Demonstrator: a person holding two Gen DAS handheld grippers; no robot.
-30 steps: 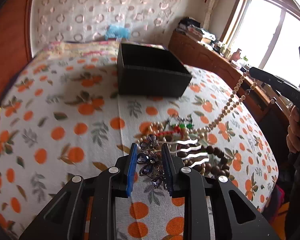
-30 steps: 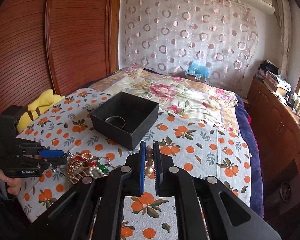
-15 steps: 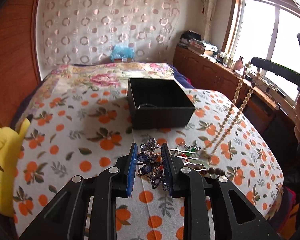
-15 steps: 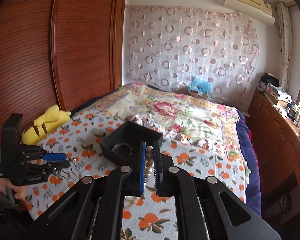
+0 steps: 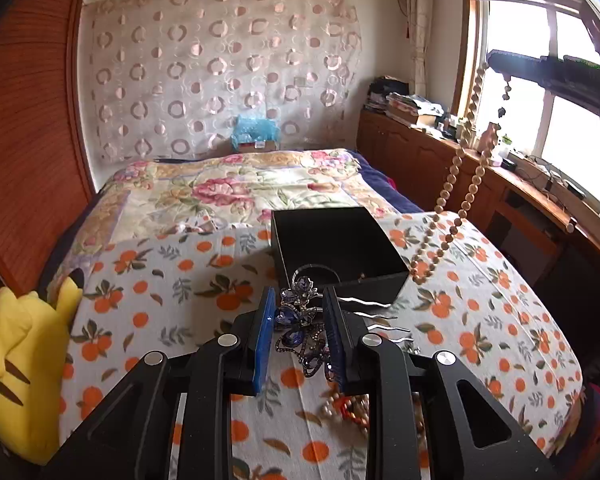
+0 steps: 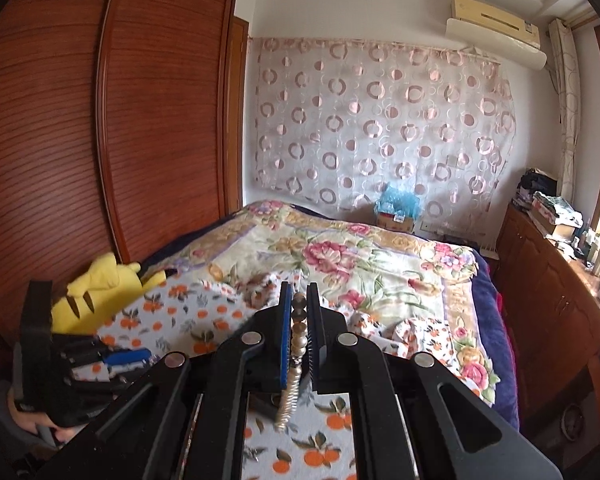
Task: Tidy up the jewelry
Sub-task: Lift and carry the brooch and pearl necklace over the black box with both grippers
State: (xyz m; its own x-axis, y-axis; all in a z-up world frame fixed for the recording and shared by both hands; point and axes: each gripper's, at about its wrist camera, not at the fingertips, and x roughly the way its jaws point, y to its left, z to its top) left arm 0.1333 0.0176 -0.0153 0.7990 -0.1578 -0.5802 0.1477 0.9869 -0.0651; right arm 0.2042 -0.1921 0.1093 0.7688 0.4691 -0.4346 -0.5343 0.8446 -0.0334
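My left gripper (image 5: 299,322) is shut on a blue jewelled hair ornament (image 5: 300,322), held above the orange-print bed cover. Wavy silver hairpins (image 5: 366,307) show to its right. Beyond it stands an open black box (image 5: 336,246) with a dark bangle (image 5: 320,270) inside. My right gripper (image 6: 299,312) is shut on a beige pearl necklace (image 6: 298,344), whose loop (image 5: 452,200) hangs in the air by the box's right side in the left wrist view. Loose beads and jewelry (image 5: 350,408) lie on the cover under my left gripper. The left gripper's body (image 6: 80,364) appears at lower left of the right wrist view.
A yellow plush toy (image 5: 24,368) lies at the bed's left edge beside a wooden wardrobe (image 6: 100,140). A floral quilt (image 6: 340,264) covers the far bed. A wooden cabinet with clutter (image 5: 440,148) runs under the window at right.
Both grippers have risen. The pearl necklace has lifted off the jewelry pile and now hangs free. The hair ornament has come up with my left gripper, and the box looks lower and nearer.
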